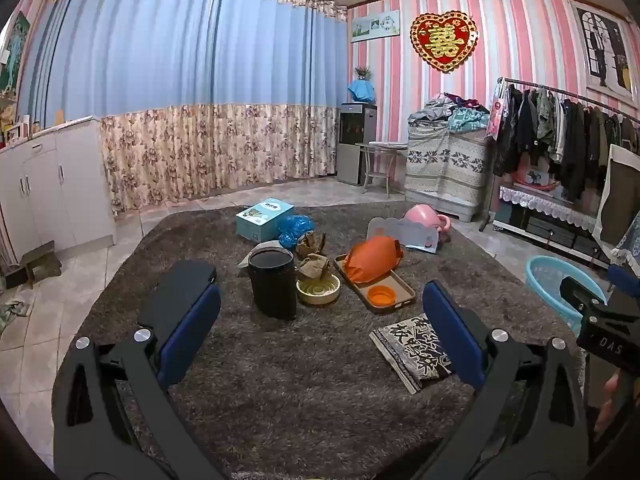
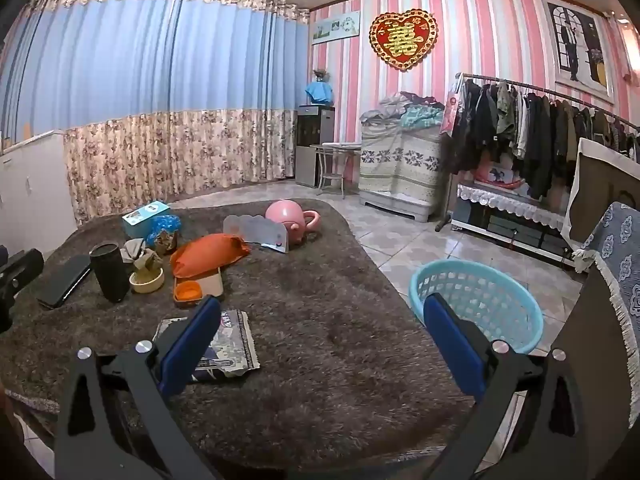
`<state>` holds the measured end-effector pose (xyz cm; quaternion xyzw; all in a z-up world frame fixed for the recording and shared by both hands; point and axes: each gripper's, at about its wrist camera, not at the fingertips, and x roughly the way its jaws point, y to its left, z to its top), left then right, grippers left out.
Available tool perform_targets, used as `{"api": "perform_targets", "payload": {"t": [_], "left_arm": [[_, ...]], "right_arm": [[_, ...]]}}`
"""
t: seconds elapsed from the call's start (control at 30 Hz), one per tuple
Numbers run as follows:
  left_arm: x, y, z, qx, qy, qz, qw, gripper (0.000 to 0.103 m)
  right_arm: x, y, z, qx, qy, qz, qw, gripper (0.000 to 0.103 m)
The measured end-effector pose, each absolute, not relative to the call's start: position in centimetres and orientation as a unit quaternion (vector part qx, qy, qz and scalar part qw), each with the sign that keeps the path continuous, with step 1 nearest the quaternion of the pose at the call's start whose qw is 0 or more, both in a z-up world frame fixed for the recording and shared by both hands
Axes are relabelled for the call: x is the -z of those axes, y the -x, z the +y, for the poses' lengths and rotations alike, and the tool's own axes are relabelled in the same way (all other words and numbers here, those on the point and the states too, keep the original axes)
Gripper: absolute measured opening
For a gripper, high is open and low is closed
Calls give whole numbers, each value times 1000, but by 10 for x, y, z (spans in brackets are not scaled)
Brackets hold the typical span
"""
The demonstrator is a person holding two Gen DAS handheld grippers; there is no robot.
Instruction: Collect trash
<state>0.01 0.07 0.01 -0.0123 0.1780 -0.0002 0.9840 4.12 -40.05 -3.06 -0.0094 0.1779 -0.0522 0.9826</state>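
My left gripper [image 1: 320,316] and my right gripper [image 2: 320,328] both have blue pads on black frames. Below them lies a shaggy grey-brown rug [image 1: 304,384]. On it I see a black cylindrical bin [image 1: 273,283], an orange bag [image 1: 372,258], a black-and-white patterned cloth [image 1: 416,346] and a pink round pot [image 2: 289,218]. A light blue plastic basket [image 2: 516,308] has a lattice wall.

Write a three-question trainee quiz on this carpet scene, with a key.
1. True or false: the left tongs grip the black bin.
2. Multiple choice: the orange bag lies on A) a brown tray, B) the blue basket, C) the teal box.
3. Fill in: crumpled brown paper sits in the cream ____.

Key: 1 false, both tongs are open and empty; 2 A; 3 bowl.
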Motion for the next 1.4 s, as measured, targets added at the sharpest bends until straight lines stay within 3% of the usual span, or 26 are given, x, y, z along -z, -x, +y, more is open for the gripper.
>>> {"api": "perform_targets", "payload": {"t": [1.4], "left_arm": [[3,0,5,4,16,182,983,98]], "right_arm": [[31,-39,-405,59,9,183,981,99]]}}
